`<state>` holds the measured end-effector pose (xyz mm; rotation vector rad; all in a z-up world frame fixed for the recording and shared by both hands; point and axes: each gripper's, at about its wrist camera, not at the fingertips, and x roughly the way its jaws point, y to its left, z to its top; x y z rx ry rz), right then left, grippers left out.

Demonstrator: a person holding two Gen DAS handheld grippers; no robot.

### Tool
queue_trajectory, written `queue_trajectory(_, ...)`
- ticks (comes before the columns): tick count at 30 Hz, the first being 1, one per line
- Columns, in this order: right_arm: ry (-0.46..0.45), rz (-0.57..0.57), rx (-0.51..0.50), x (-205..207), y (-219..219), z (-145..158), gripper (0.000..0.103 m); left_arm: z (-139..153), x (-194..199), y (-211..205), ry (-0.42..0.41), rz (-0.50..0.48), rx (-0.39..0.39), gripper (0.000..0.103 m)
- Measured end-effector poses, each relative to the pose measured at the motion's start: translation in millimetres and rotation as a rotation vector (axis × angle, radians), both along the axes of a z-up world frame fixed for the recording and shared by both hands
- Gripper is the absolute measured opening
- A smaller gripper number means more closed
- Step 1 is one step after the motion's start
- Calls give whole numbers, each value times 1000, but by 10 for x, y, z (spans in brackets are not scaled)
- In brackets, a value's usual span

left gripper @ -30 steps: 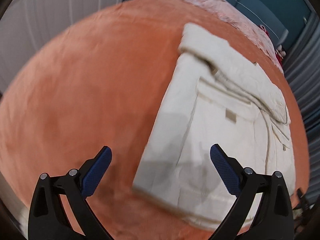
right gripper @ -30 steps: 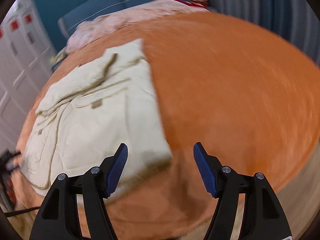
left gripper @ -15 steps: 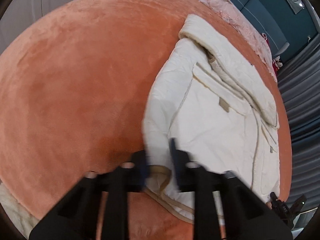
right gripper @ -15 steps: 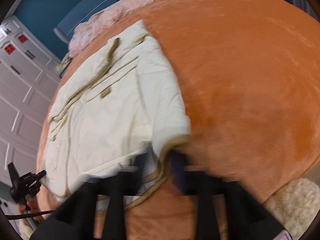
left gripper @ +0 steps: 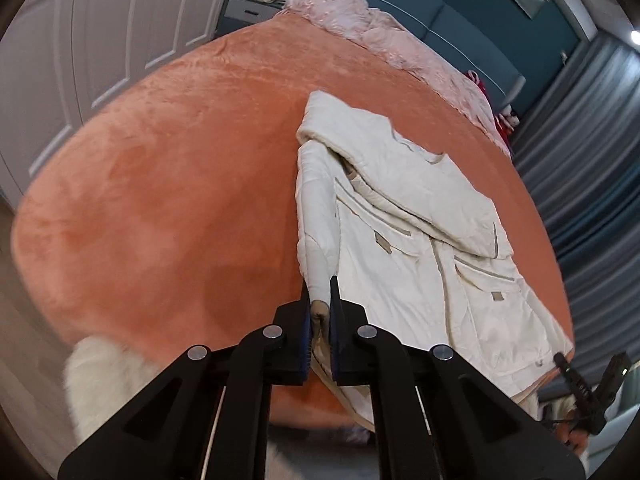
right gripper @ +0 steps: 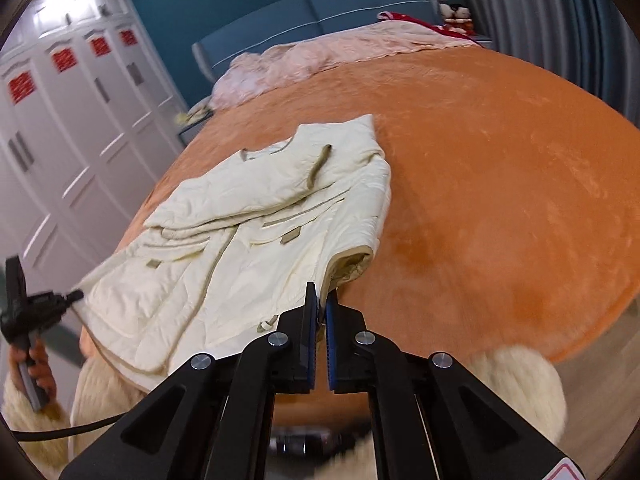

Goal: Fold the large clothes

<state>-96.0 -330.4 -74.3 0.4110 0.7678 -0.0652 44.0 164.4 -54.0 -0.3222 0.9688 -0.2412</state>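
Note:
A cream quilted jacket (left gripper: pixel 416 216) with tan trim lies on an orange bed cover (left gripper: pixel 160 184), its sleeves folded across the front. My left gripper (left gripper: pixel 320 300) is shut on the jacket's near hem corner, which is lifted off the bed. In the right wrist view the same jacket (right gripper: pixel 256 232) spreads to the left, and my right gripper (right gripper: pixel 321 304) is shut on the opposite hem corner, the cloth curling up beside it. The other gripper (right gripper: pixel 36 308), held by a hand, shows at the left edge there.
A pink quilt (right gripper: pixel 320 56) is bunched at the head of the bed against a blue headboard (right gripper: pixel 320 8). White wardrobe doors (right gripper: pixel 60 120) line one side and grey curtains (left gripper: pixel 592 152) the other. A cream fluffy sleeve (right gripper: pixel 516 380) shows below the bed's near edge.
Both grippers went from open above the jacket's hem to shut on its two near corners. Both have since risen and pulled back, lifting the hem off the bed.

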Motion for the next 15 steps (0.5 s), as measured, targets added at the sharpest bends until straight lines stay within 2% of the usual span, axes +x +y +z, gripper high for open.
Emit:
queue_trajectory(5,0,66,-41,-530,125,247,3,318,-551,183,-16,-20,14,5)
queue_trajectory(8,-59,66,-62,-632,140,480,3,601,-674,192,-84,-15,23,5)
queue_trajectory(11,-142,57,-104,-395,104,709,3,778,-519,103,-145,-27,7,5)
queue_trajectory(15,-264,38,-171,264,40,1016,3,966,59,-124,-237,-15,58,6)
